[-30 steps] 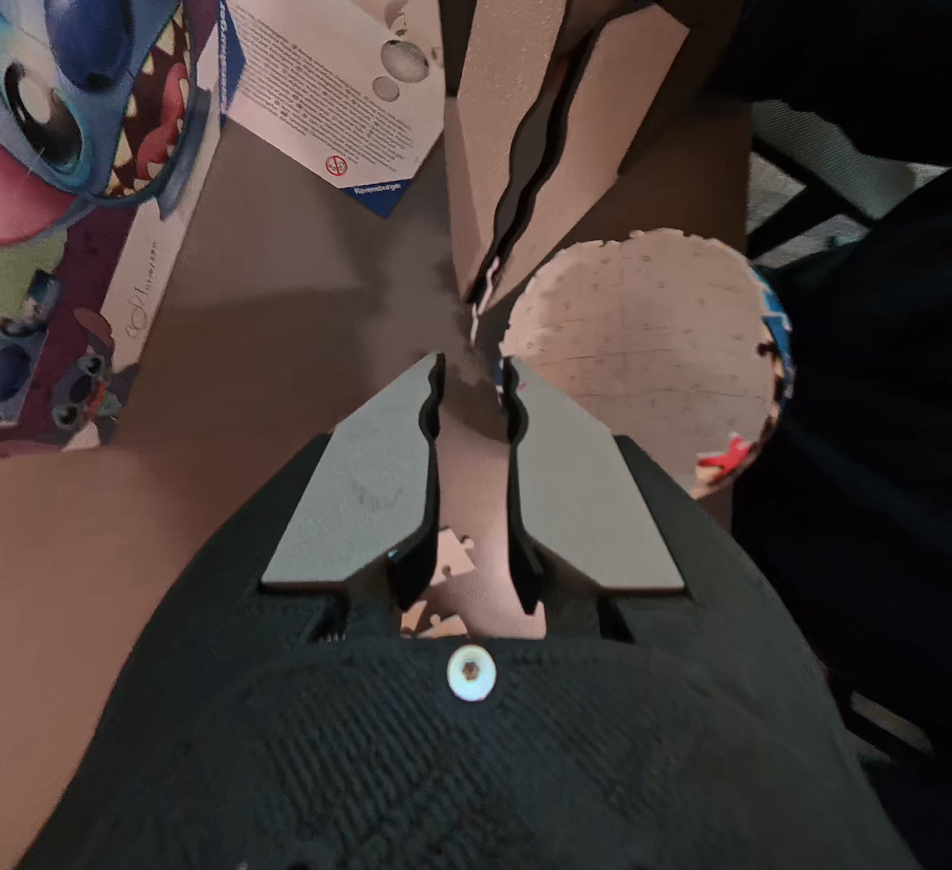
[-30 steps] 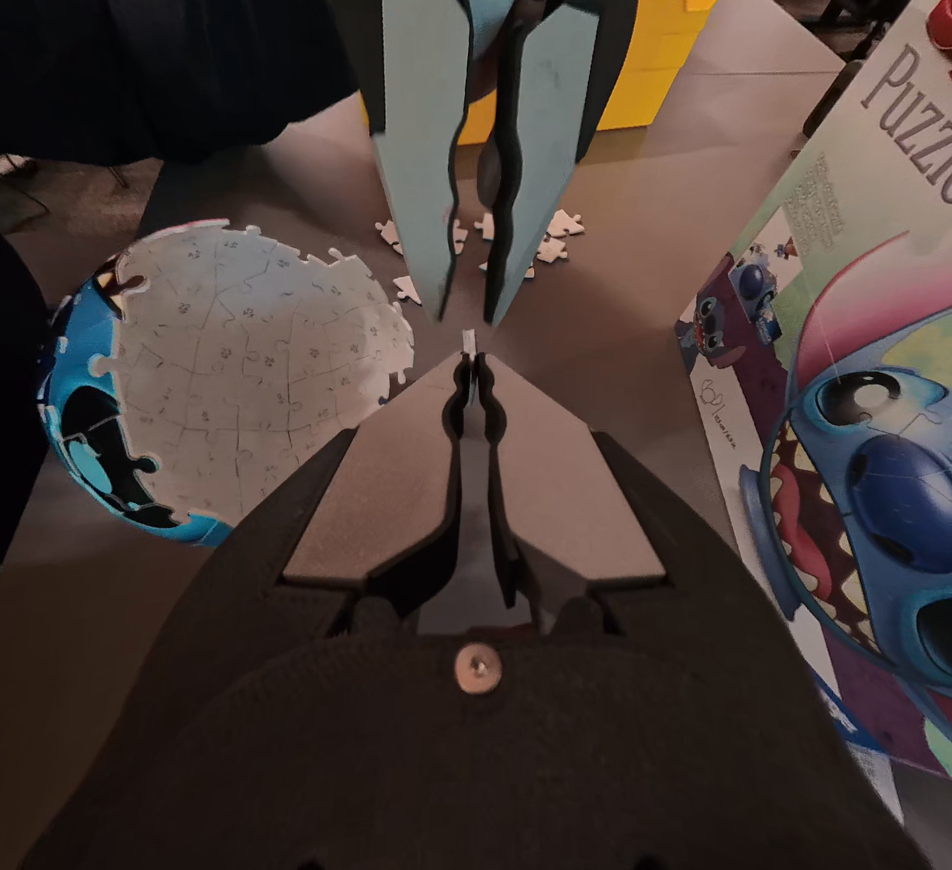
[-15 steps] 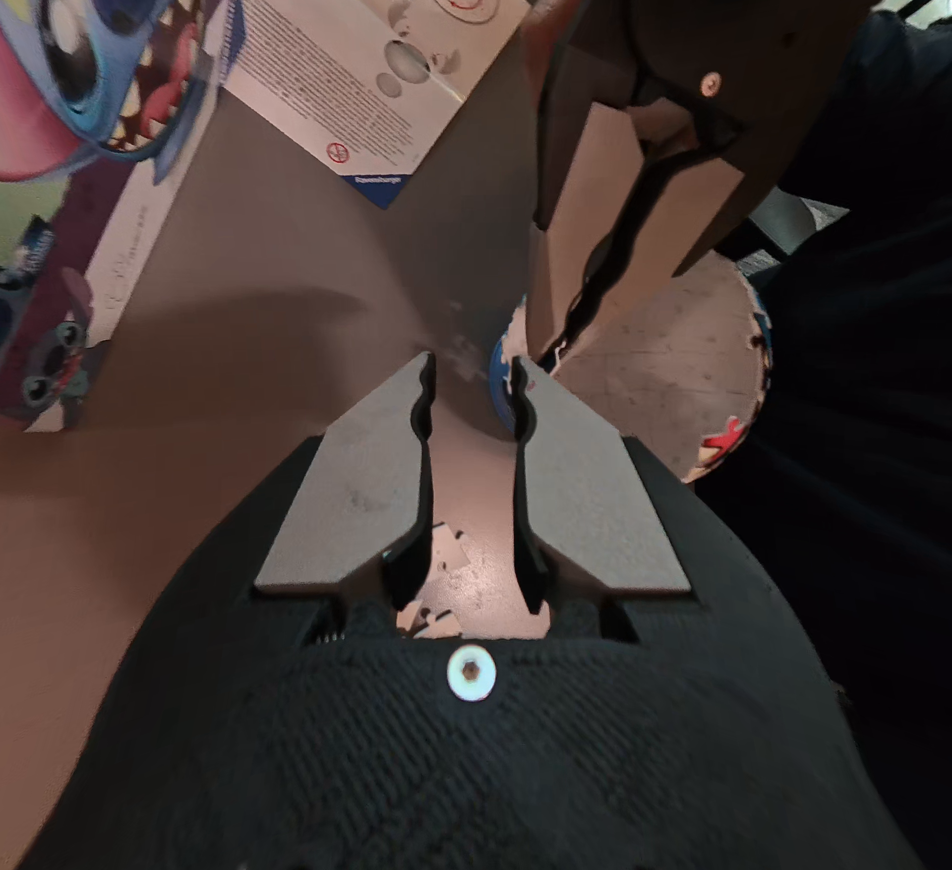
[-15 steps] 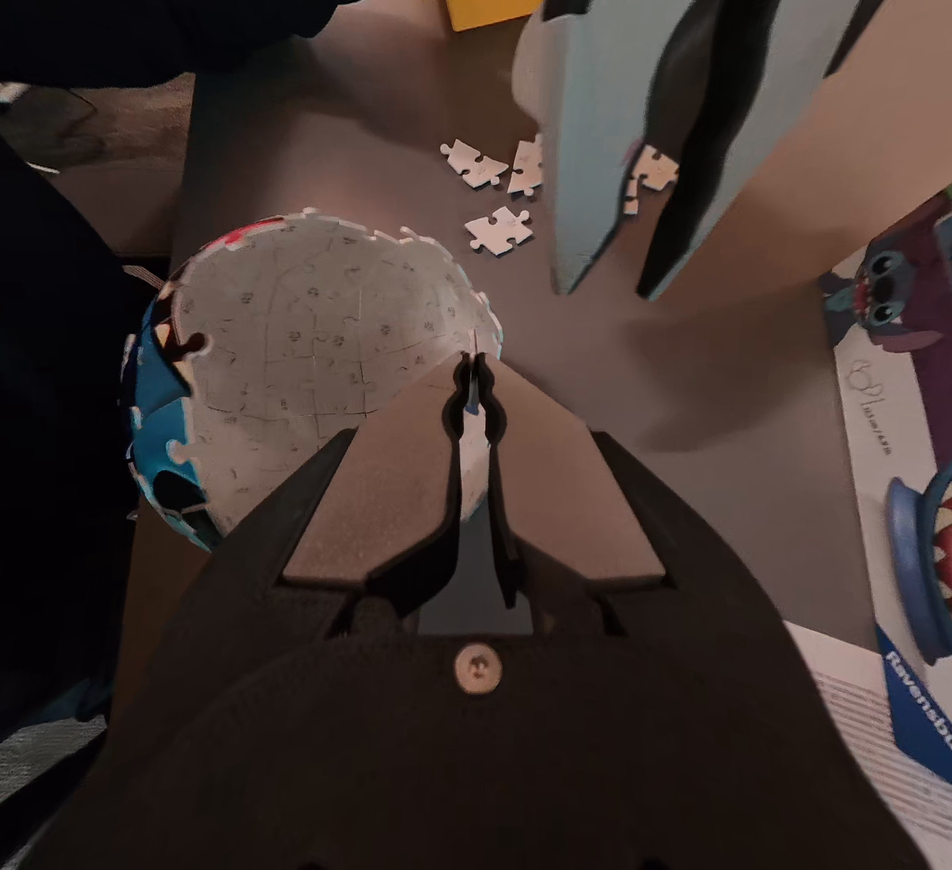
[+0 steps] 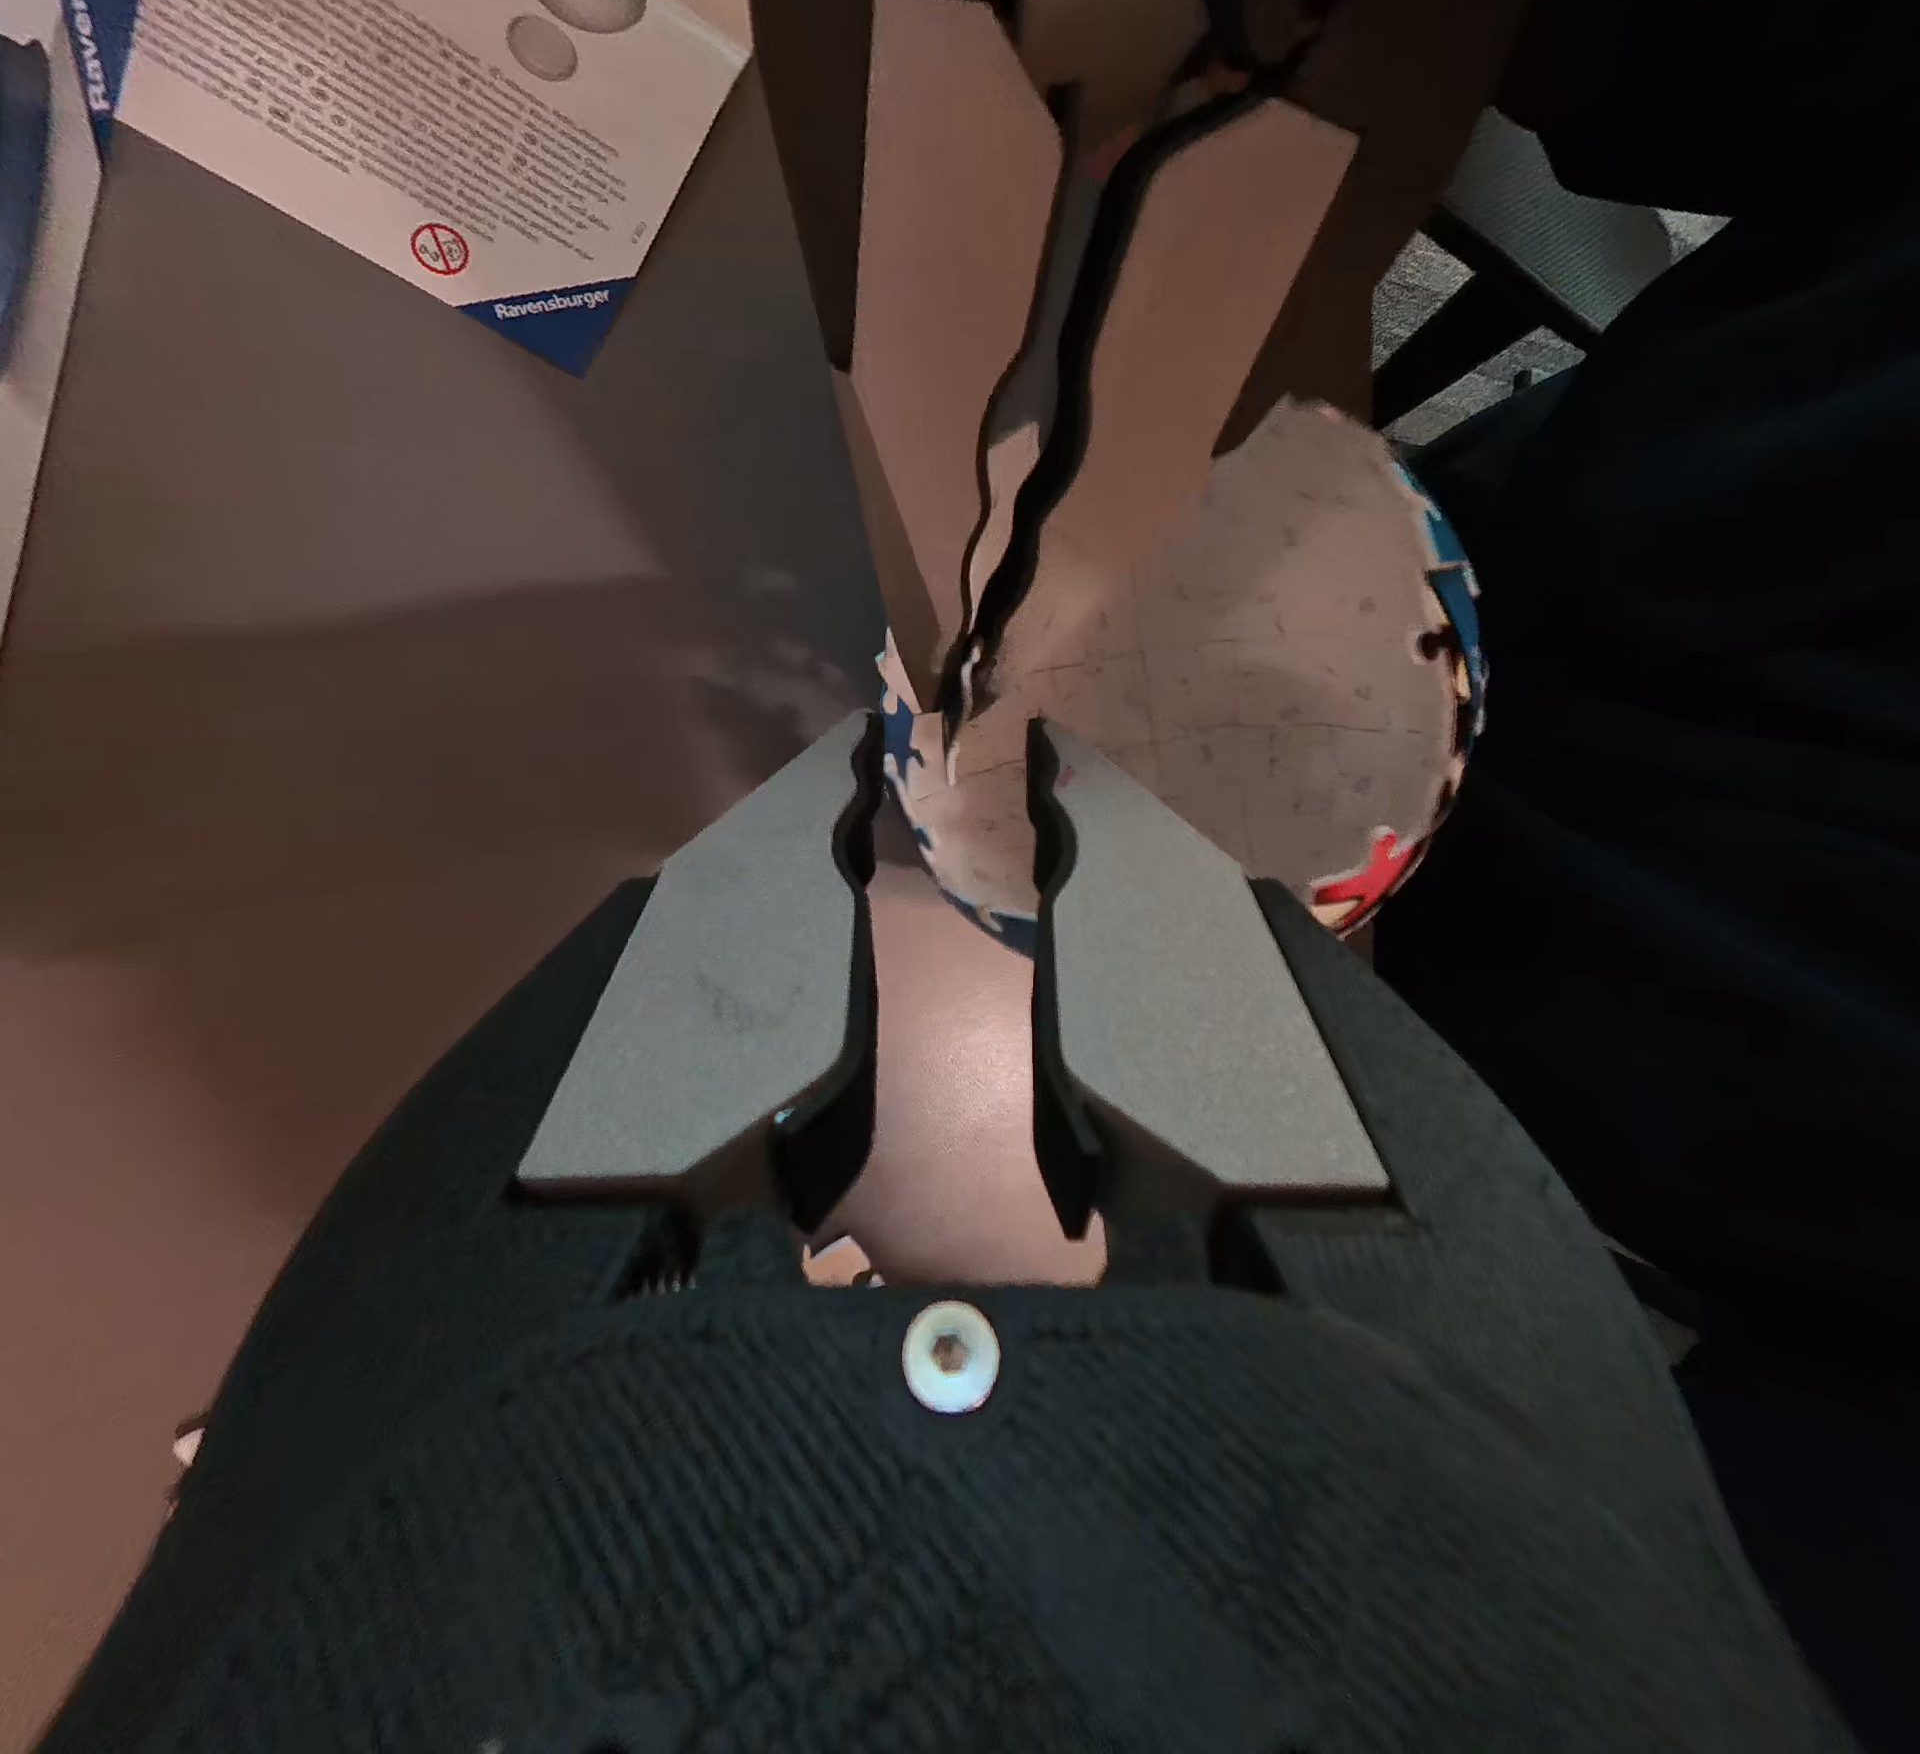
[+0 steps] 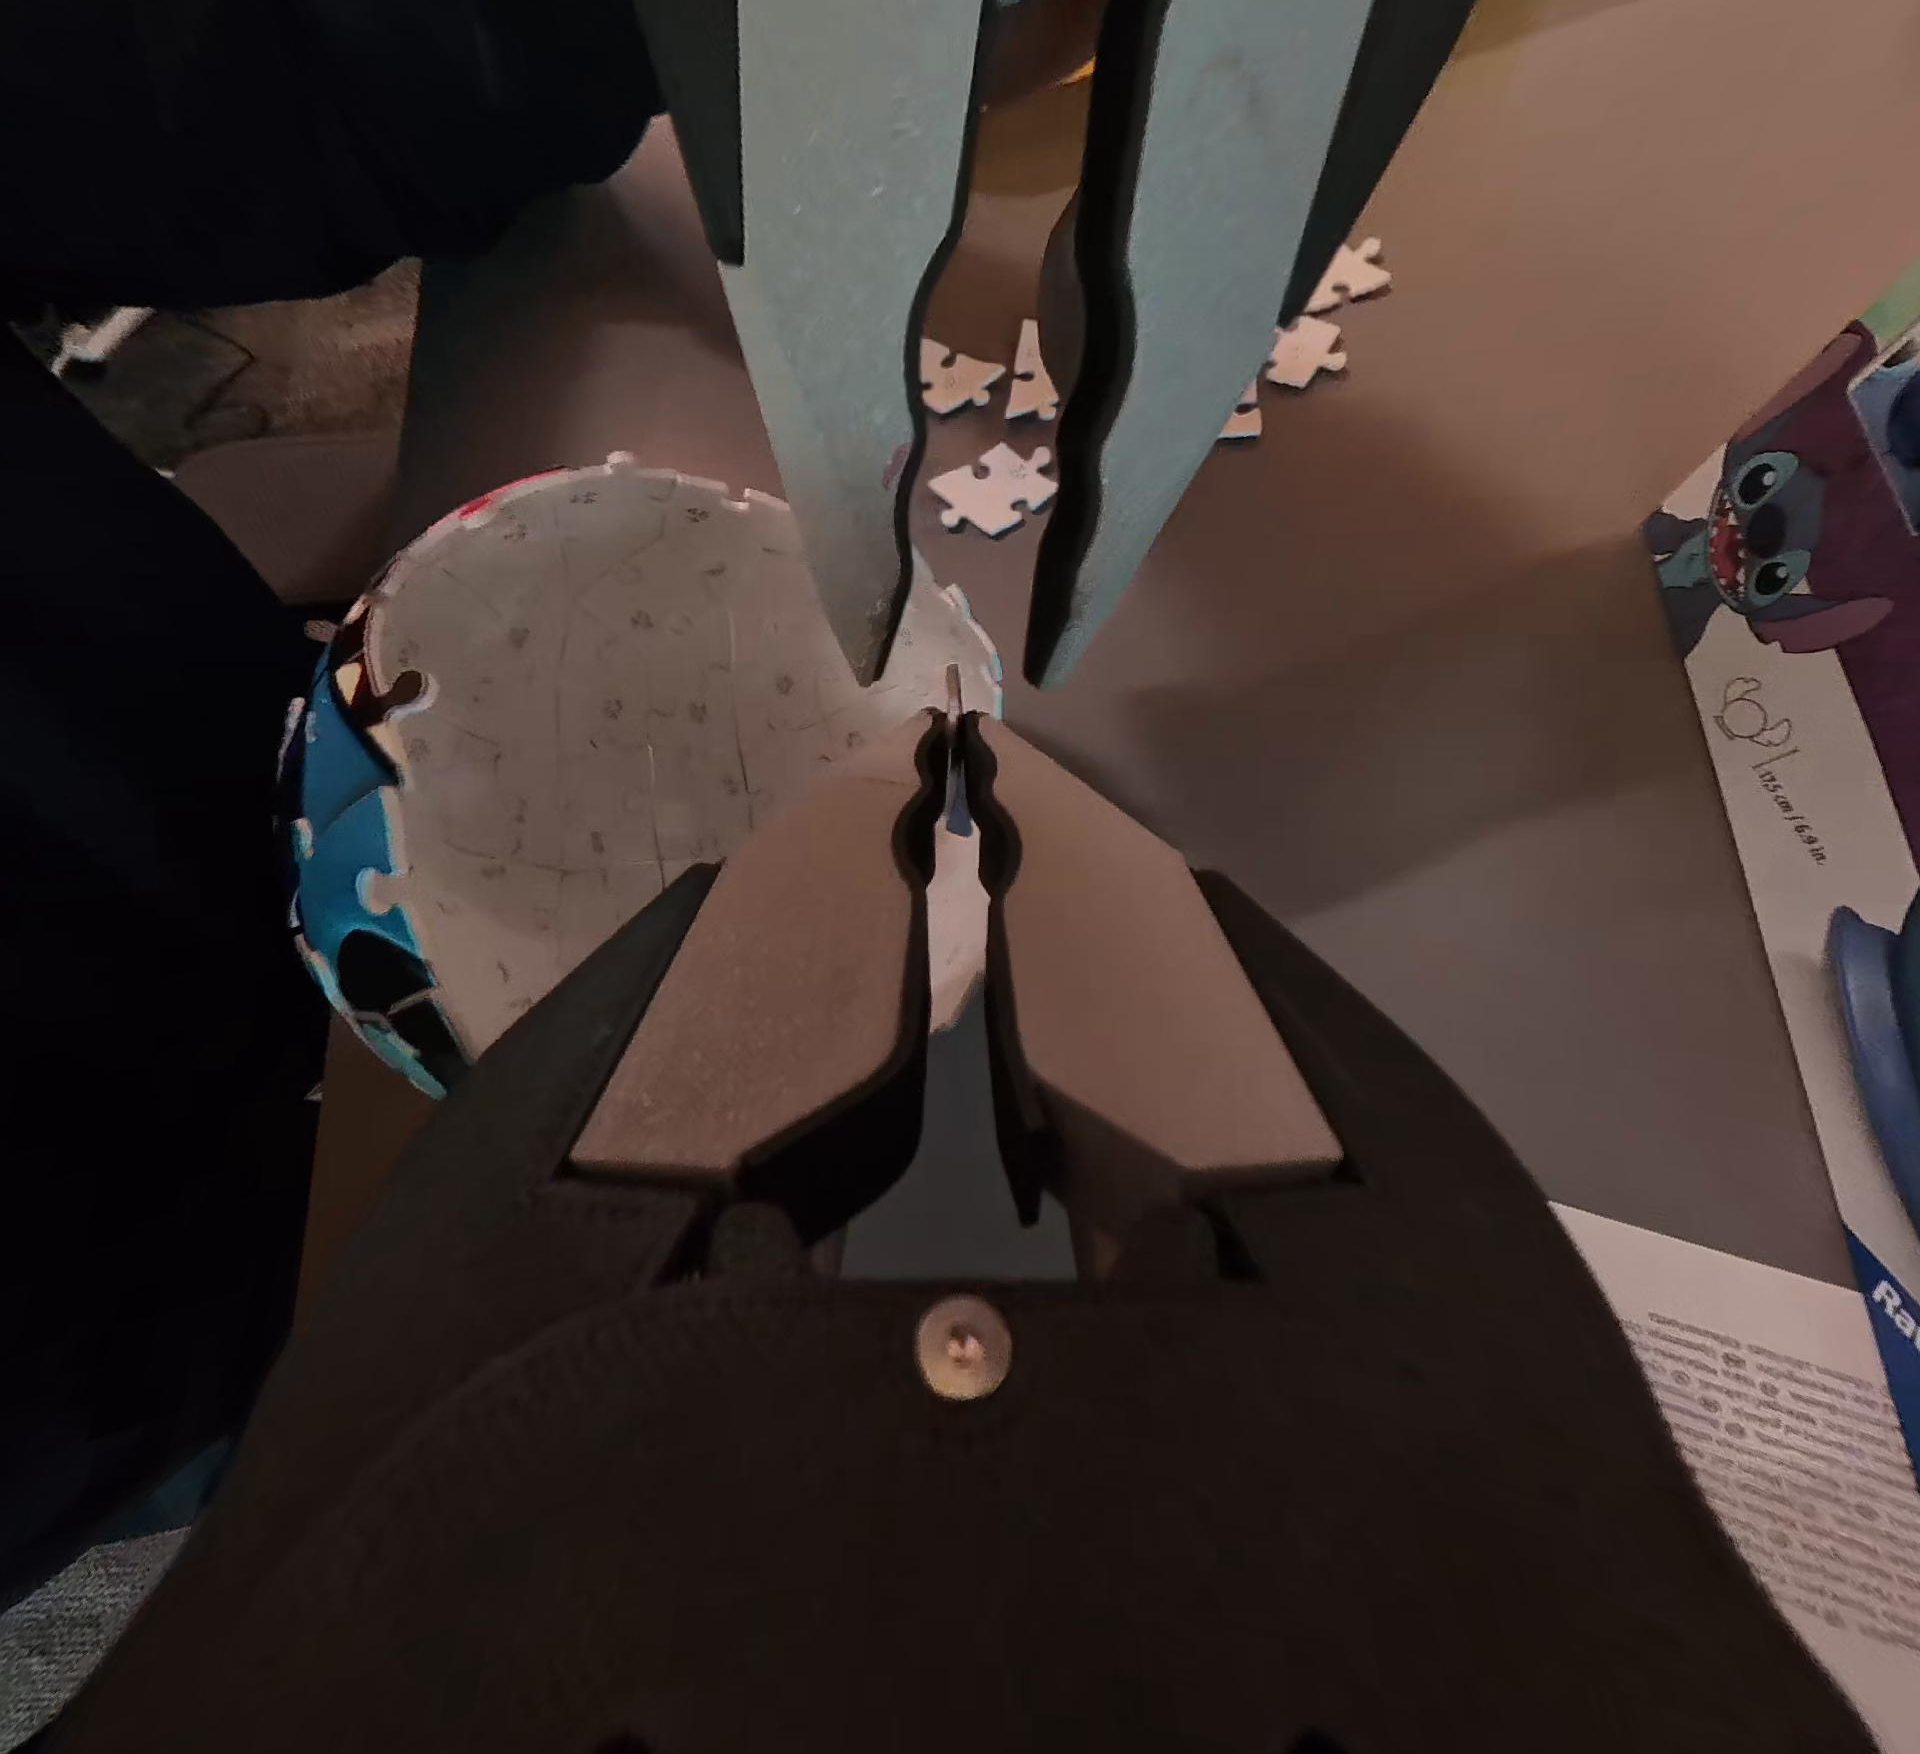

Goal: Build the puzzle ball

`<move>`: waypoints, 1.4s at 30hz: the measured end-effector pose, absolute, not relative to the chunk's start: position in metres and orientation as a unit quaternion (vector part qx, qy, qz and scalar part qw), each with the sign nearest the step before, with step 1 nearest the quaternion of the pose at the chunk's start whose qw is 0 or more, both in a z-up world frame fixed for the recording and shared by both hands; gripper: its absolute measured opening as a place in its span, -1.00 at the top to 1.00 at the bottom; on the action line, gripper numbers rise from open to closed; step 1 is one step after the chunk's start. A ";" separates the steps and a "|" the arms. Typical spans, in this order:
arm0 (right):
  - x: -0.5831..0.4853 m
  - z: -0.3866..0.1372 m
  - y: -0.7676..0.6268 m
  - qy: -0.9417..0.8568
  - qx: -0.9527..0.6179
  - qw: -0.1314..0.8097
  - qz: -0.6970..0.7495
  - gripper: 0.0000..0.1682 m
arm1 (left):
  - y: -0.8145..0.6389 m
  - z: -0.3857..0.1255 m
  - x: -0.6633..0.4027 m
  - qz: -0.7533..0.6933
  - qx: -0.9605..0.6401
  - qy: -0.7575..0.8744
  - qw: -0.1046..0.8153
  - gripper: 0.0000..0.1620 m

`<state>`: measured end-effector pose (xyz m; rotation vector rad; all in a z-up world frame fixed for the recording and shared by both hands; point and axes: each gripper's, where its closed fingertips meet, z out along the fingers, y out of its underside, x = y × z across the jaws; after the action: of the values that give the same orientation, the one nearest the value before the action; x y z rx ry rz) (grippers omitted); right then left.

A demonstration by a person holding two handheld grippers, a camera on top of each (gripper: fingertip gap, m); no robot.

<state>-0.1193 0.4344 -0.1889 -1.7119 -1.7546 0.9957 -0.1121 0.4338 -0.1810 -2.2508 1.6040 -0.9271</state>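
On the brown table [image 6: 1455, 665], at frame centre, a puzzle piece [image 6: 954, 696] is pinched by the right gripper [image 6: 954, 717] at the half-built ball [image 6: 582, 717] rim, apparently for seating, while the left gripper [image 5: 951, 738] is held open, empty, to steady it.

Printed text and a prohibition sign mark the leaflet [image 5: 343, 94].
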 end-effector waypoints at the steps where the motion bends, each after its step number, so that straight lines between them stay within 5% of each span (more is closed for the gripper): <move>1: -0.119 -0.186 0.435 -0.638 -0.626 0.246 0.374 1.00 | 0.434 -0.183 -0.112 -0.312 -0.768 0.548 0.112 0.70; 5: -0.119 -0.182 0.435 -0.625 -0.626 0.241 0.398 1.00 | 0.432 -0.186 -0.111 -0.303 -0.763 0.560 0.113 1.00; 11: -0.113 -0.180 0.441 -0.630 -0.629 0.248 0.382 0.88 | 0.431 -0.192 -0.107 -0.293 -0.763 0.566 0.110 1.00; 38: -0.109 -0.182 0.440 -0.650 -0.622 0.256 0.353 1.00 | 0.432 -0.198 -0.108 -0.286 -0.775 0.556 0.097 1.00; 42: -0.109 -0.193 0.440 -0.670 -0.619 0.258 0.318 1.00 | 0.430 -0.188 -0.110 -0.304 -0.771 0.551 0.095 0.75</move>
<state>-0.1091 0.4397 -0.1933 -1.6784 -1.8178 0.8616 -0.1102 0.4302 -0.1883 -2.2855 1.6349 -0.9022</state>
